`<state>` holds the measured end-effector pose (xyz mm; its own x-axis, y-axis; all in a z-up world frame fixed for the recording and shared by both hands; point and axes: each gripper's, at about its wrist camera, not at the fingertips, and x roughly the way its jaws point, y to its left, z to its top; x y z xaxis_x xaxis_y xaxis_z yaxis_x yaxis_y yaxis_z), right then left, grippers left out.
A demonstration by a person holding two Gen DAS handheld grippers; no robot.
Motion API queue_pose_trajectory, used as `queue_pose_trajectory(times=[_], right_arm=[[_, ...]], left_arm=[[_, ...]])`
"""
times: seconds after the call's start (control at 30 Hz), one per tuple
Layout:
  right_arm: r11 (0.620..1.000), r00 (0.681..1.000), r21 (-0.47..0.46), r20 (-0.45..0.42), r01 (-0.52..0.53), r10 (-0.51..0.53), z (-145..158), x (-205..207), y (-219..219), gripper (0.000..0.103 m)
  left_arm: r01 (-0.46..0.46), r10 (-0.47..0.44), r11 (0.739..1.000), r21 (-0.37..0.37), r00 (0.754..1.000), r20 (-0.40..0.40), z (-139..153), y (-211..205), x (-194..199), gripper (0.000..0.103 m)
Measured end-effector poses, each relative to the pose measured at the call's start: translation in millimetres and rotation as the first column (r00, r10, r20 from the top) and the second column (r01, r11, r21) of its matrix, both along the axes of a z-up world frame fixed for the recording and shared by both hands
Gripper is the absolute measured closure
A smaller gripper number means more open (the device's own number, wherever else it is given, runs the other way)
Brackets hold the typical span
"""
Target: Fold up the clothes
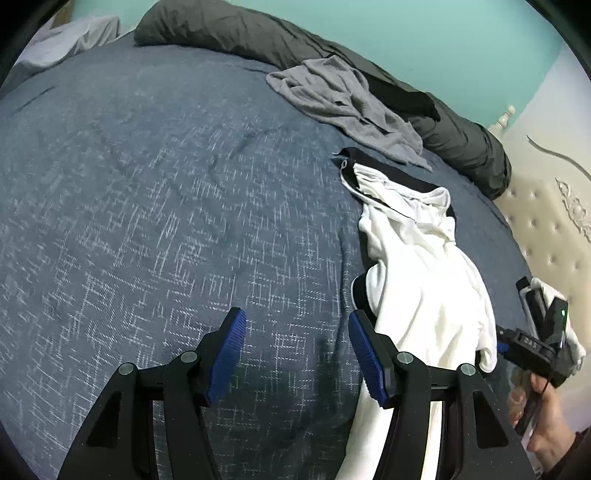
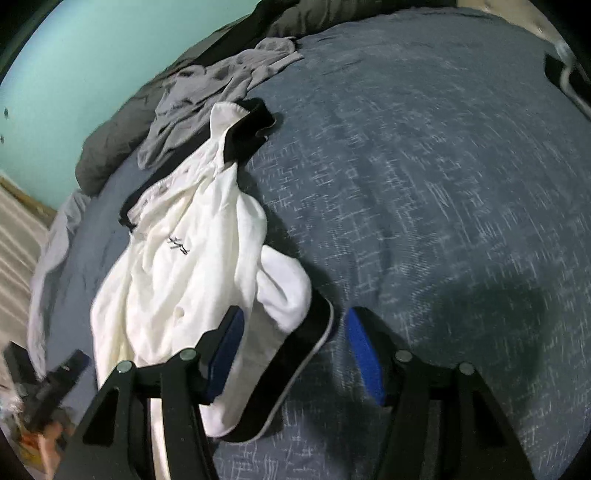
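bed: a blue patterned cover point(image 1: 155, 206) fills most of both views; a teal wall point(image 1: 424, 33) stands behind it.
white garment: the white garment point(image 1: 424, 280) with black trim lies crumpled in a long heap on the bed, towards the right in the left wrist view and towards the left in the right wrist view point(image 2: 177, 280).
grey garment: a grey garment point(image 1: 343, 103) lies rumpled past the white one, close to it, partly against a dark rolled duvet point(image 1: 236, 33) along the far edge.
left gripper: the left gripper point(image 1: 297, 354) hangs over bare cover, jaws about half apart, nothing between the blue pads; its right finger sits just beside the white garment's edge.
right gripper: the right gripper point(image 2: 293, 354) has its jaws about half apart, with the black-trimmed edge of the white garment lying between them; the pads do not press on it.
hand: a hand point(image 1: 543, 424) holds the right gripper's handle at the right rim of the left wrist view.
headboard: a cream tufted headboard point(image 1: 546, 221) is at the right.
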<state>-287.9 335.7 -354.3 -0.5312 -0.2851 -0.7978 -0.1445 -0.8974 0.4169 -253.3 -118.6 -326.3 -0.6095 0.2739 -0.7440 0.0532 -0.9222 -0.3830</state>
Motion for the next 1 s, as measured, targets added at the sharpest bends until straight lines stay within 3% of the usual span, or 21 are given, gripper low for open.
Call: queue_pose_trajectory(times=[0.03,0.13,0.17,0.27,0.4,0.6,1.0], right_arm=[[1.0,1.0,0.015,-0.002,-0.003,0.004,-1,-2,-2,0.047],[0.998,1.0,0.054,-0.001,-0.012,0.012,-3,-7,-8,0.069],[0.998,1.0,0.067,-0.003,-0.013,0.013,-2,-7,-9,0.082],[0.994,0.999,0.11,-0.026,-0.025,0.028,4,-3,-12,0.096],[0.986,0.997,0.162,-0.065,-0.031,0.042,22,2,-10,0.098],[0.966,0.993,0.26,-0.115,0.018,0.012,60,3,30,0.099],[0.907,0.994,0.406,-0.07,0.109,-0.088,86,-26,113,0.099]], left_arm=[[-0.001,0.001,1.0,0.001,1.0,0.001,0,-1,0,0.041],[-0.009,0.009,1.0,0.016,1.0,0.001,-1,-5,-1,0.041],[-0.014,0.014,1.0,0.011,1.0,-0.001,-1,-6,-1,0.041],[-0.022,0.022,1.0,0.008,1.0,0.002,-2,-7,-2,0.041],[-0.027,0.027,1.0,0.009,1.0,0.005,-4,-9,-3,0.041],[-0.033,0.033,0.999,0.008,0.999,0.002,-3,-10,-3,0.041],[-0.034,0.034,0.999,0.002,0.999,0.005,-6,-12,-4,0.041]])
